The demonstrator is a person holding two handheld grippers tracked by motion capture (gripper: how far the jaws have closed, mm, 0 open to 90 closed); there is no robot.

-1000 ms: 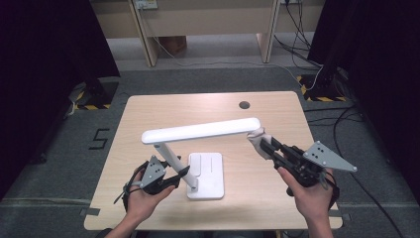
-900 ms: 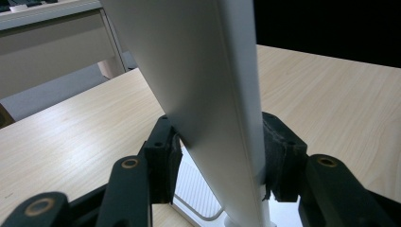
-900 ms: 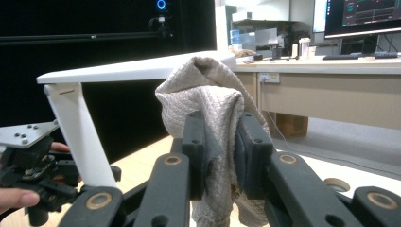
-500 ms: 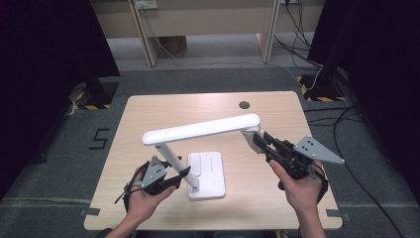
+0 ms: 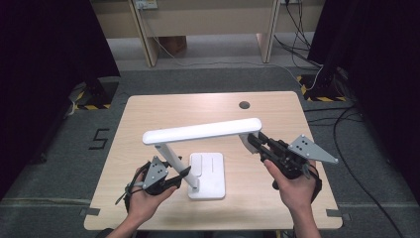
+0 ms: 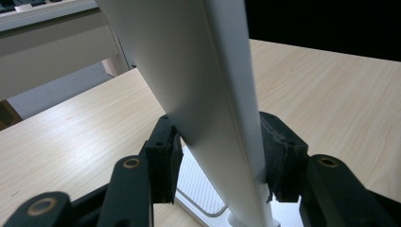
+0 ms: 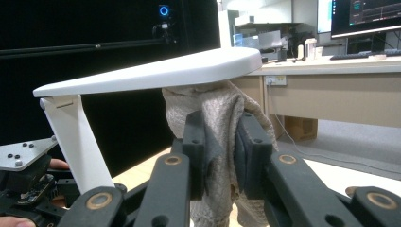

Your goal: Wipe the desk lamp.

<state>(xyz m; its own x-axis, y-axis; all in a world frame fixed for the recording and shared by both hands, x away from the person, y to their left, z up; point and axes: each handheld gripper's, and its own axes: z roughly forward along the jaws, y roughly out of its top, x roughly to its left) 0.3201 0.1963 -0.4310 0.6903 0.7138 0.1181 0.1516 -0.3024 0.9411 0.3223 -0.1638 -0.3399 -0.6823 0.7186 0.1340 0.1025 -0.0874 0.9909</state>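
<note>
My right gripper (image 5: 253, 142), clamped on the cloth (image 7: 215, 118), has slid along under the lamp (image 5: 203, 131); left gripper (image 5: 184, 173) pins its post, so wiping proceeds.

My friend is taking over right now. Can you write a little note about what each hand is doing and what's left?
Left gripper: shut on the white lamp's post, low down near its base, steadying it.
Right gripper: shut on a beige cloth, pressed up under the far end of the lamp head.
Table: the lamp stands near the front edge.
Done: lamp braced, cloth in contact.
Left: probably wiping along the head; how much is already wiped can't be told.
</note>
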